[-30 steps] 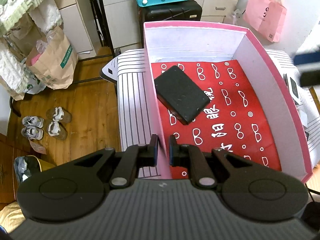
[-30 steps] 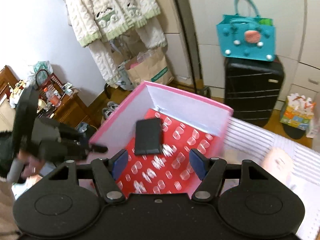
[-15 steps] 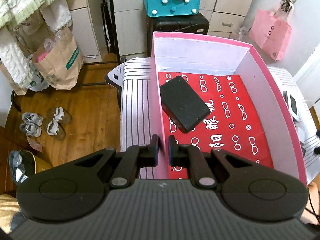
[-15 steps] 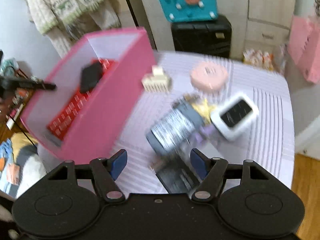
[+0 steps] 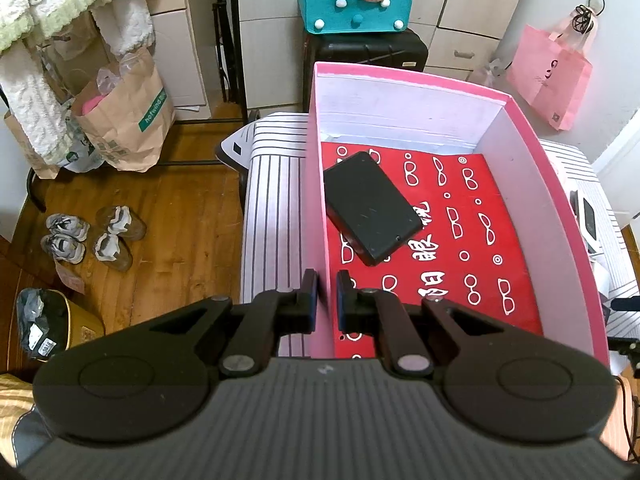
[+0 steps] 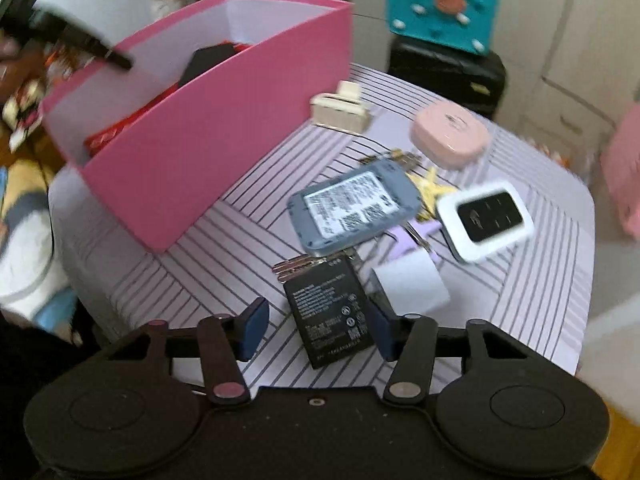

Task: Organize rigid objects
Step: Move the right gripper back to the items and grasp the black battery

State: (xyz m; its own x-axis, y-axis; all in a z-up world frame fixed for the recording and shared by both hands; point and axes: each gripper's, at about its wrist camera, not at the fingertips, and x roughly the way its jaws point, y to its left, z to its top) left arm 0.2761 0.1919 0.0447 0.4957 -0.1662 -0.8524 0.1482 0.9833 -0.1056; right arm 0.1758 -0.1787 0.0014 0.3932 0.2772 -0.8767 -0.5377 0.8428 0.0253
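My left gripper (image 5: pixel 324 295) is shut on the near left wall of the pink box (image 5: pixel 316 200), which has a red patterned floor. A flat black case (image 5: pixel 370 206) lies inside it at the left. My right gripper (image 6: pixel 316 328) is open and empty, low over a black battery (image 6: pixel 330 308) on the striped table. Past it lie a grey device with a label (image 6: pixel 354 204), a white device with a black screen (image 6: pixel 486 216), a white block (image 6: pixel 410 284), a pink round case (image 6: pixel 450 134) and a cream holder (image 6: pixel 340 108). The pink box (image 6: pixel 208 140) stands at the left.
The striped table (image 6: pixel 520 280) ends close on the right and near side. Yellow and purple small items (image 6: pixel 428 192) lie among the devices. A black suitcase (image 5: pixel 364 50) with a teal bag stands behind the table. Shoes (image 5: pixel 92 236) and paper bags are on the wooden floor at the left.
My right gripper has swung from over the box to the right and come down over the battery and devices. My left gripper keeps its hold on the box wall.
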